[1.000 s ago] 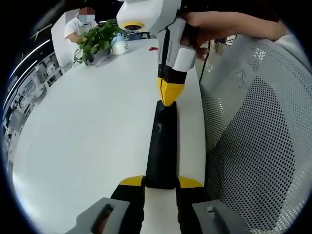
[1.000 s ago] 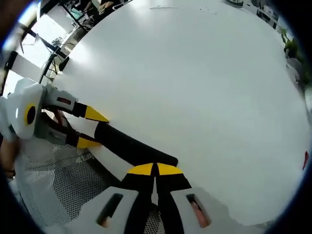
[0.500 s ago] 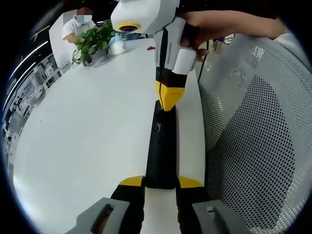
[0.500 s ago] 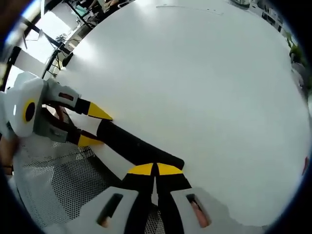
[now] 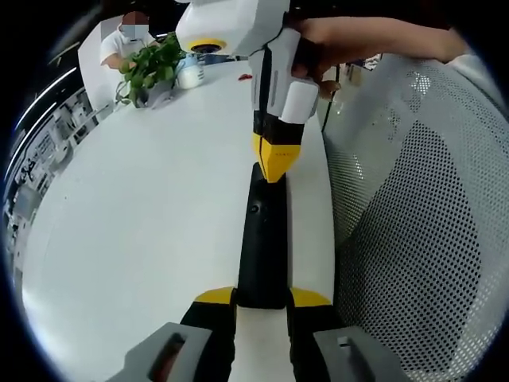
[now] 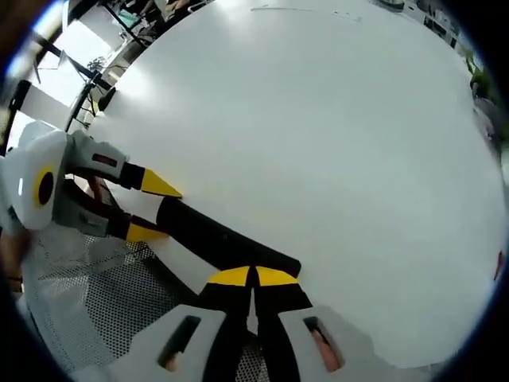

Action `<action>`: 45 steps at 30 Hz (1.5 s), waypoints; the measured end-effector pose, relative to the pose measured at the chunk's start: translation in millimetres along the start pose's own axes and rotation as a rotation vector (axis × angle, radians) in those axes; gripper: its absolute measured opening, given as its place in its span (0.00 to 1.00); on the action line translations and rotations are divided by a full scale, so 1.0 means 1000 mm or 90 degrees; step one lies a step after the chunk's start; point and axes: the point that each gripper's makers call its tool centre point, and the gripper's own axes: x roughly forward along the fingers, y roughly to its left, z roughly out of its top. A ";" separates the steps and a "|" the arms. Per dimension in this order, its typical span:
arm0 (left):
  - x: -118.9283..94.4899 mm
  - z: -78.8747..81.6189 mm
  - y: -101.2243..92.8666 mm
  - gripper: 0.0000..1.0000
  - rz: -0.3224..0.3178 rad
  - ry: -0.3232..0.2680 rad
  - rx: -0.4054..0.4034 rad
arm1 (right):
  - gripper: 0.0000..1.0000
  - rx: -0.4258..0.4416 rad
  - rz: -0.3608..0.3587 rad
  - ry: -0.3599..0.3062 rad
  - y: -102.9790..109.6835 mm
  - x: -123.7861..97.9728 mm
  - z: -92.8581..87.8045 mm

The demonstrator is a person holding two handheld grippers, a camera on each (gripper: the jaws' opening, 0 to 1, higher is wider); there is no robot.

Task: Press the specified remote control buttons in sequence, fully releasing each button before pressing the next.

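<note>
— Near the table's edge, what lies leftmost in the left gripper view?

— At far left, a potted plant (image 5: 151,72) and a white bottle (image 5: 192,73) stand at the far end of the white table (image 5: 135,207), with a person (image 5: 123,40) behind them. Further right, the black remote control (image 5: 263,239) lies on the table close to its edge. Its long axis runs straight away from the camera, parallel to that edge.

— Who has hold of it?

— The left gripper (image 5: 263,298): its yellow-tipped jaws are clamped on the near end of the remote, one on each long side. At the far end, the right gripper (image 5: 273,163) comes down from above, jaws closed together into one yellow point that sits at the remote's upper face. Whether it truly presses there I cannot tell.

— And to the right of that?

— A hand (image 5: 318,56) grips the right gripper's white body, and a white perforated chair back (image 5: 413,223) stands just beside the table.

— And the right gripper view, same order?

— At left, the left gripper (image 6: 155,208) holds one end of the remote control (image 6: 219,241), jaws either side of it. The remote slants from there down to the right gripper (image 6: 253,277), whose jaws meet with no gap, right at the remote's other end. The table (image 6: 334,143) spreads bare to the right.
</note>
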 end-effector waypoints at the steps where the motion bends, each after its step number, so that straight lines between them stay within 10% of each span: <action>1: 0.000 0.000 0.000 0.24 0.000 0.001 0.001 | 0.00 0.005 -0.004 0.003 0.000 0.000 0.000; 10: 0.000 0.000 0.000 0.24 -0.002 0.002 0.003 | 0.00 -0.040 -0.060 0.020 0.002 0.002 0.002; 45: 0.000 0.000 0.000 0.24 0.001 -0.005 -0.002 | 0.00 -0.019 -0.015 -0.013 0.001 0.001 0.001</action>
